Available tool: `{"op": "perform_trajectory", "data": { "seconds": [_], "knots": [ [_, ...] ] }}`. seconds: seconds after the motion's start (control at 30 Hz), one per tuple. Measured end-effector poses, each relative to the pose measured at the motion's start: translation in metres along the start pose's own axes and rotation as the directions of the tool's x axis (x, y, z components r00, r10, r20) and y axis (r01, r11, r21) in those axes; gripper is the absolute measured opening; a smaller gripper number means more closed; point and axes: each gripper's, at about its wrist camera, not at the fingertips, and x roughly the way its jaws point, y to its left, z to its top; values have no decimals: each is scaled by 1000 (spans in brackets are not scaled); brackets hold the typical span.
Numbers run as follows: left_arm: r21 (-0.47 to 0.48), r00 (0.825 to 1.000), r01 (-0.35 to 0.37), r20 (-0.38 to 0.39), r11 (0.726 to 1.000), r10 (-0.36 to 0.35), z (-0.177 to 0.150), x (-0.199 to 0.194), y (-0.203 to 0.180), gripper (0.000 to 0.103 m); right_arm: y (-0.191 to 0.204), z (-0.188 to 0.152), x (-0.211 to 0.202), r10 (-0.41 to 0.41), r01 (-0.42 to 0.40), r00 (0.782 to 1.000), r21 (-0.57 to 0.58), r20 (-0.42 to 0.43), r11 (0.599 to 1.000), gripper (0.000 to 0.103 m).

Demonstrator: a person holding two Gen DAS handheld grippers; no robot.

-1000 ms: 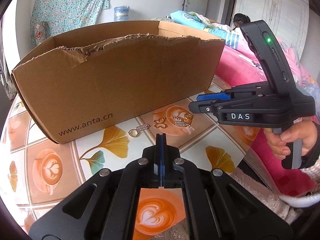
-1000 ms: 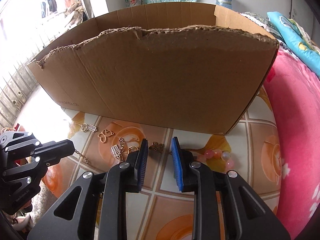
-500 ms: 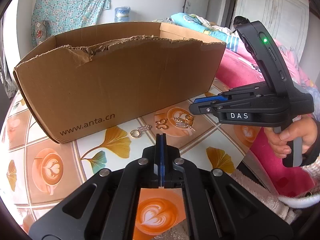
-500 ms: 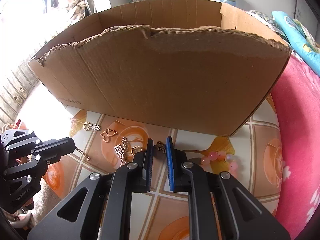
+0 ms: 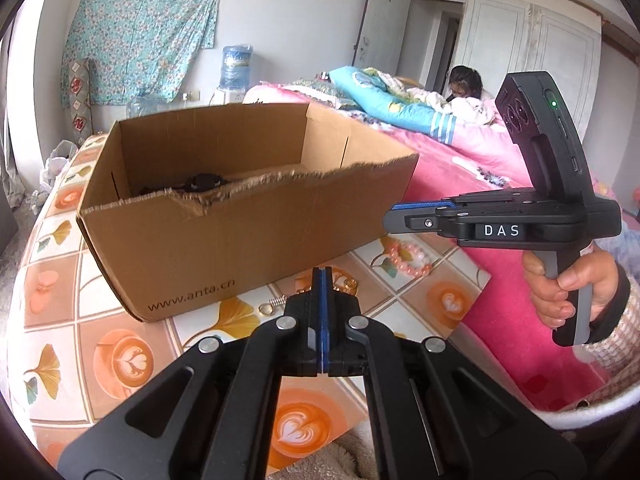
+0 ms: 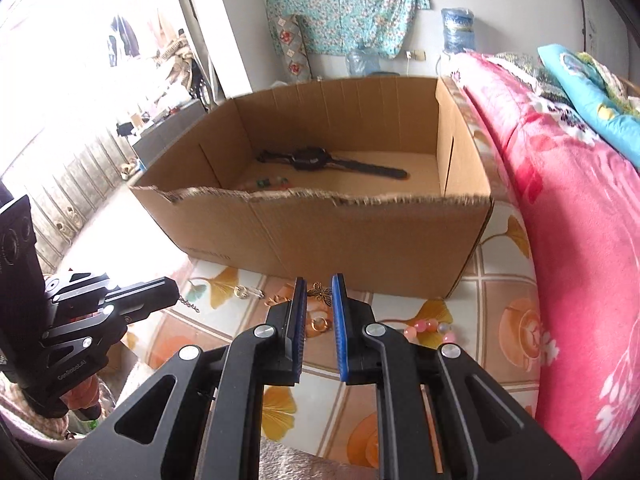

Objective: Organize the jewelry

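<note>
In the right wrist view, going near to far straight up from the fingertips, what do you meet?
right gripper → butterfly charm on the table → torn front wall of the cardboard box → black watch on the box floor → floral cloth on the far wall.

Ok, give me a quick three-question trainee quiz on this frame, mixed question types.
1. True or false: the right hand-held gripper is shut.
2. What lies inside the cardboard box? A) a black watch B) a spoon C) a pair of scissors
3. Which hand-held gripper has its pads pressed together?

Key: 1. False, there is a gap between its pads. 2. A. 3. The left hand-held gripper.
</note>
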Motion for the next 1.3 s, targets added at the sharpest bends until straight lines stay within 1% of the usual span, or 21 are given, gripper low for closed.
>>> {"op": "perform_trajectory", "data": {
  "seconds": [0.13, 0.2, 0.27, 0.33, 0.43, 0.53, 0.6, 0.73, 0.83, 0.87, 0.97, 1.07, 1.13, 1.23, 1.3],
  "knots": [
    [3, 995, 61, 77, 998, -61, 26, -24, 0, 0, 13, 19, -31, 40, -35, 993, -49, 115, 998, 13],
    [18, 990, 80, 112, 997, -82, 41, -33, 0, 0, 12, 34, -38, 65, -56, 986, -62, 151, 996, 13],
    [30, 986, 85, 138, 996, -89, 57, -36, 2, 0, 10, 51, -39, 93, -85, 982, -60, 162, 995, 13],
    [25, 986, 84, 142, 996, -87, 73, -33, 7, 0, 6, 69, -34, 121, -115, 981, -48, 152, 992, 13],
    [-10, 991, 87, 106, 996, -85, 96, -13, 18, 0, -6, 91, -12, 154, -154, 983, -1, 96, 988, 13],
    [-79, 997, 75, 12, 994, -75, 114, 21, 38, 0, -20, 107, 18, 168, -169, 986, 59, 10, 984, 13],
    [-100, 997, 54, -46, 994, -58, 123, 45, 47, 0, -27, 114, 38, 163, -159, 986, 85, -43, 984, 13],
    [-129, 987, 36, -148, 991, -55, 126, 80, 62, 0, -39, 122, 70, 141, -131, 984, 99, -106, 986, 13],
    [-120, 976, -9, -217, 993, -17, 124, 105, 65, 0, -42, 126, 83, 129, -117, 984, 102, -120, 988, 14],
    [-128, 972, -12, -233, 992, -19, 123, 111, 67, 1, -44, 127, 86, 122, -111, 985, 99, -120, 989, 14],
    [-151, 969, -19, -245, 988, -19, 119, 118, 73, 5, -49, 129, 90, 131, -119, 985, 111, -113, 987, 14],
    [-149, 972, -17, -235, 989, -19, 119, 121, 74, 5, -52, 128, 92, 136, -124, 985, 115, -106, 986, 14],
    [-141, 974, -29, -225, 990, -4, 120, 120, 72, 5, -54, 127, 91, 134, -121, 986, 123, -101, 985, 14],
    [-139, 980, -33, -198, 990, 5, 122, 112, 71, 5, -56, 126, 84, 142, -131, 987, 137, -78, 982, 14],
    [-129, 986, -36, -166, 991, 14, 124, 101, 67, 5, -56, 124, 75, 145, -136, 988, 139, -56, 981, 14]
  ]
}}
